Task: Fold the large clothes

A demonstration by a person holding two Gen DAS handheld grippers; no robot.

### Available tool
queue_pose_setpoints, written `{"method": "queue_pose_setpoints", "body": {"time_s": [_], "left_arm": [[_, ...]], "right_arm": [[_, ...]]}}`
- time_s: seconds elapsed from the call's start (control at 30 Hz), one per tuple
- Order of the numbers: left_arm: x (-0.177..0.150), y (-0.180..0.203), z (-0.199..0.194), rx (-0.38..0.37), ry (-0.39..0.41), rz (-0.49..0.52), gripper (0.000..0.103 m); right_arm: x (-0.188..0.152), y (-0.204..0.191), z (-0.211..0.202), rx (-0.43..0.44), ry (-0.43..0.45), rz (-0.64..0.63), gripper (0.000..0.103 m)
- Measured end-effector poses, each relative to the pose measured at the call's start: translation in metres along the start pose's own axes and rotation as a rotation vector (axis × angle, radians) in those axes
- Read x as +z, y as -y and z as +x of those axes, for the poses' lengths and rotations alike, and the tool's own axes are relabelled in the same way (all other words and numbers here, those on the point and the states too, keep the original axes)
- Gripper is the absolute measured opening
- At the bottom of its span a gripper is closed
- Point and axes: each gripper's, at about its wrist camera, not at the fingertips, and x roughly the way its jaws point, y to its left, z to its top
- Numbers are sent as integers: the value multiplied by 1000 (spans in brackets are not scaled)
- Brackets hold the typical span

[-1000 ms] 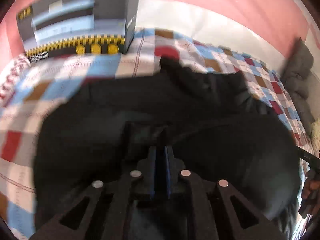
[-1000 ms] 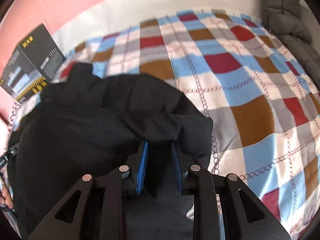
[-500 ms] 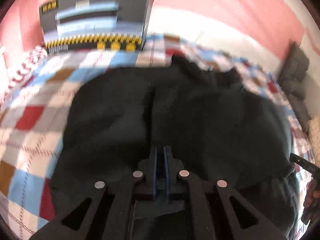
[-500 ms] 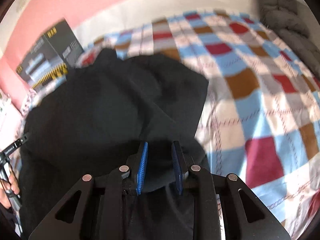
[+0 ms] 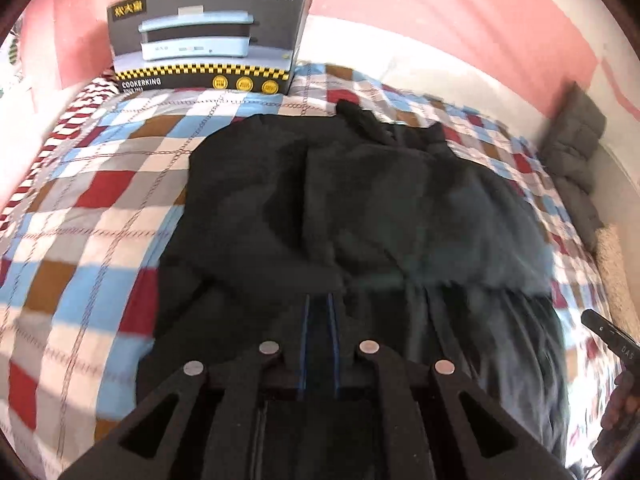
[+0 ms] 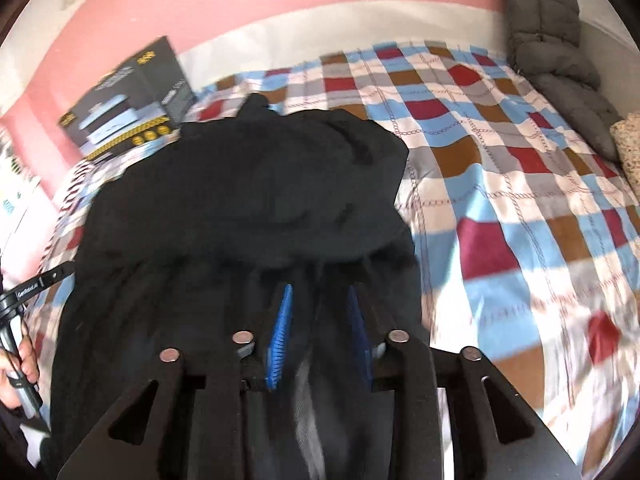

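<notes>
A: Two grippers on the black garment, which lies on the checked bed?
B: Left gripper pinches its near hem; right gripper has just been opening, cloth between.
A: Handling?
B: Soft, floppy; grab hem corners.

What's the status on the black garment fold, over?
Left gripper shut on black garment. Right gripper jaws just opening, cloth between them. Cooker box beyond, clear of fold.

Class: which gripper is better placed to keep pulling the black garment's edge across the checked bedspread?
Left. The left gripper is shut on the black garment; the right gripper has just been opening, the cloth loose between its fingers.
</notes>
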Motion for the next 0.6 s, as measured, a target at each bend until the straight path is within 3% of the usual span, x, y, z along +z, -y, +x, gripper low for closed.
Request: {"method": "queue_pose_setpoints", "body": {"time_s": [0.3, 0.37, 0.6], "left_arm": [[-71, 12, -87, -22, 31, 61, 21], [-83, 15, -100, -21, 26, 71, 28], [-117, 20, -139, -23, 44, 92, 35]], "right_arm": [[-68, -29, -81, 60, 36, -14, 34], [-79, -37, -92, 58, 33, -42, 34], [-115, -61, -120, 83, 46, -115, 34]]}}
